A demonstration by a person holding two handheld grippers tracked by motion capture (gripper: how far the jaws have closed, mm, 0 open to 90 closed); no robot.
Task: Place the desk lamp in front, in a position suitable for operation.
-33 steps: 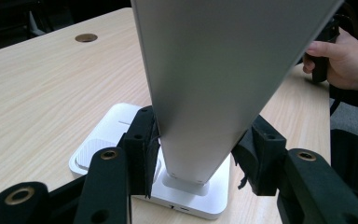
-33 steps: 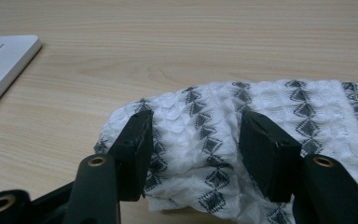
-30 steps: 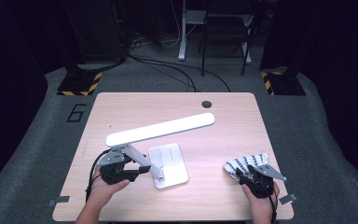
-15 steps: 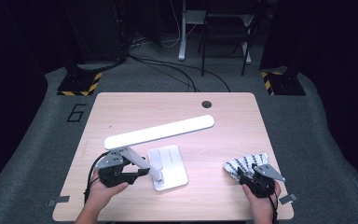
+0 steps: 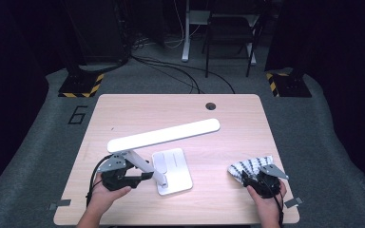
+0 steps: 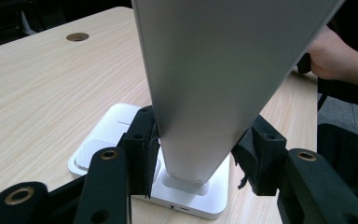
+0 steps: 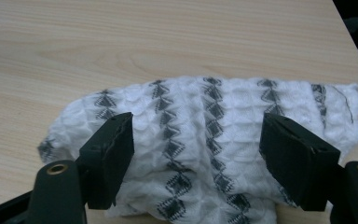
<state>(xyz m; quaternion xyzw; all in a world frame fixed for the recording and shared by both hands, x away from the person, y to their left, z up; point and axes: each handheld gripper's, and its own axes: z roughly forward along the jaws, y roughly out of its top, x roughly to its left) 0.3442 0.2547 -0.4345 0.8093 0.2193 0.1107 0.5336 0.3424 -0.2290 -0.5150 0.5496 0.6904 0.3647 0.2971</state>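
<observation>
Cloth's (image 7: pixel 205 140) grey diamond stripes (right gripper view); high view: lamp (image 5: pixel 164 136)

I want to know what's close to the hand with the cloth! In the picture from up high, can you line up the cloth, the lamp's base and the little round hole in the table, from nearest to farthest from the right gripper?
1. The cloth: right at the right gripper, near the table's right edge.
2. The lamp's base: to its left, mid-table.
3. The round hole: at the far edge.
</observation>
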